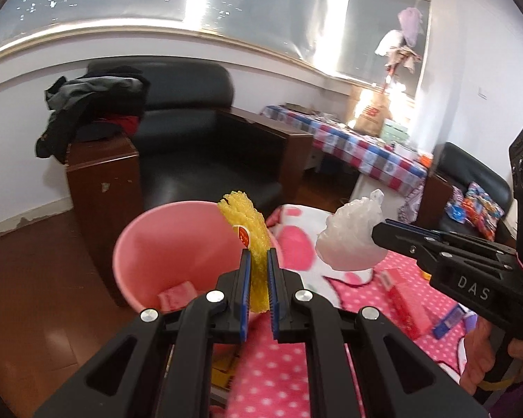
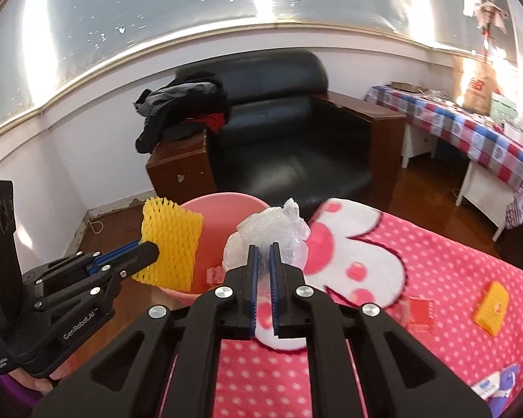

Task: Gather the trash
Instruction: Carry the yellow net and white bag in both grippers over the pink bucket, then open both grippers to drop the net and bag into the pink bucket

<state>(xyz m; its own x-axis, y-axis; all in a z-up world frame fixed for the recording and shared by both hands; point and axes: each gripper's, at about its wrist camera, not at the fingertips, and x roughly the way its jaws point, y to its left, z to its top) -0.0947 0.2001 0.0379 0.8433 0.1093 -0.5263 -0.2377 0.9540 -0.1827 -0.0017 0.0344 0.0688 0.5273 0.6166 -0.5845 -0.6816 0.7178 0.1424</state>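
Pink bucket (image 2: 223,205) base hidden behind fingers; striped table (image 2: 470,129) clutter blurred.

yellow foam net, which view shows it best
The right wrist view: the yellow foam net faces the camera broadside, its mesh visible, clamped in the left gripper beside the pink bucket. The left wrist view shows it only edge-on, a narrow strip between that gripper's pads.

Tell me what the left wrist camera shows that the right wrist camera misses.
Only the left wrist view: a second dark sofa with colourful packets on it. Only the right wrist view: an orange packet on the pink polka-dot blanket. Both show the left gripper shut on yellow foam netting, the right gripper shut on a crumpled clear plastic bag, and the pink bin.
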